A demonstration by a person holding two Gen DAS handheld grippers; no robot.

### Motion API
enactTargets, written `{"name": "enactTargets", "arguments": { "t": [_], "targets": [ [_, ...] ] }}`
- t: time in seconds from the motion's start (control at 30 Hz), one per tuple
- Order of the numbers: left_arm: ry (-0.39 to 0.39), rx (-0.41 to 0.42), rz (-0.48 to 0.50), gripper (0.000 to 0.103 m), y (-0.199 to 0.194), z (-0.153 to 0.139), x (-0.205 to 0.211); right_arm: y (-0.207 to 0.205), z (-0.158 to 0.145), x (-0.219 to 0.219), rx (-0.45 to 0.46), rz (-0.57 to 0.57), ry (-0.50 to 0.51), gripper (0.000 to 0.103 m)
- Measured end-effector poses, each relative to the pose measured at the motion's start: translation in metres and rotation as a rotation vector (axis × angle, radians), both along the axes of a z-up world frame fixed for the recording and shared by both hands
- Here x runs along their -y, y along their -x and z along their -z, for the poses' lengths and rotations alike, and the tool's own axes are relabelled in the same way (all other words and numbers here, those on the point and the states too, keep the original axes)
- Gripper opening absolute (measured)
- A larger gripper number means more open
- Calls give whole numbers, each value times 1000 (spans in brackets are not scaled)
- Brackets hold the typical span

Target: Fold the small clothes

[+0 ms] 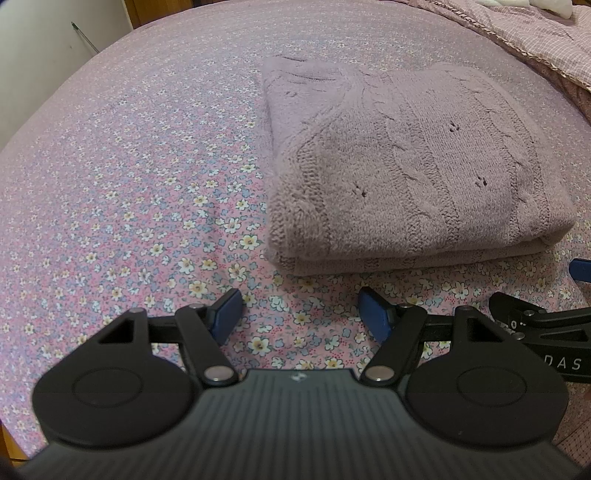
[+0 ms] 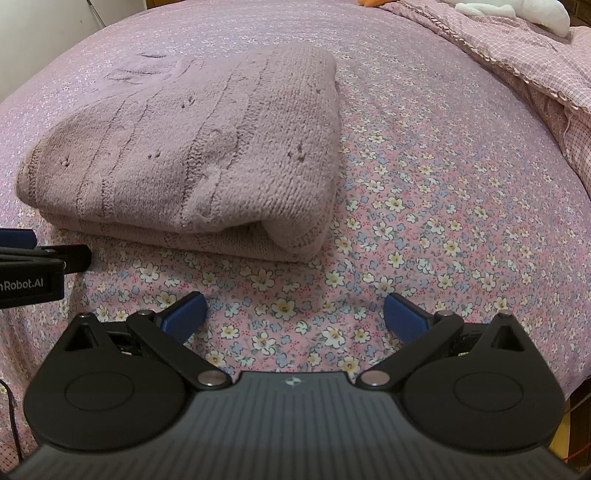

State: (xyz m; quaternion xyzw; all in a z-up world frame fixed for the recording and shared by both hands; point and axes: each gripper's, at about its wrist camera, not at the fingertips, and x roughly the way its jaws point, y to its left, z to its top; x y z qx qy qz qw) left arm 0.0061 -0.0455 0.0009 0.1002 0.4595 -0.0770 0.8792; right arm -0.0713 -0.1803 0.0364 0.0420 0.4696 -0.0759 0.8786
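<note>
A mauve knitted sweater lies folded into a thick rectangle on the floral bedsheet. In the left wrist view my left gripper hovers over the sheet just short of the sweater's near edge, open, with only sheet between its blue pads. The right wrist view has the same sweater at upper left. There my right gripper stands open over bare sheet, near the sweater's front right corner. Each gripper's black frame pokes into the other's view at the side.
A pink checked quilt with a frilled edge is bunched along the far right of the bed, with a white soft thing on top. A pale wall stands past the bed's far left edge.
</note>
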Motion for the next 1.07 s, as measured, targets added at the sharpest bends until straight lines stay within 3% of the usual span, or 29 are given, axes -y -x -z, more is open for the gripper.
{"name": "enactTargets", "arguments": {
  "t": [1.07],
  "targets": [
    [1, -2, 6, 72, -3, 0, -2, 2, 2, 0, -1, -3, 3, 103]
  ]
}}
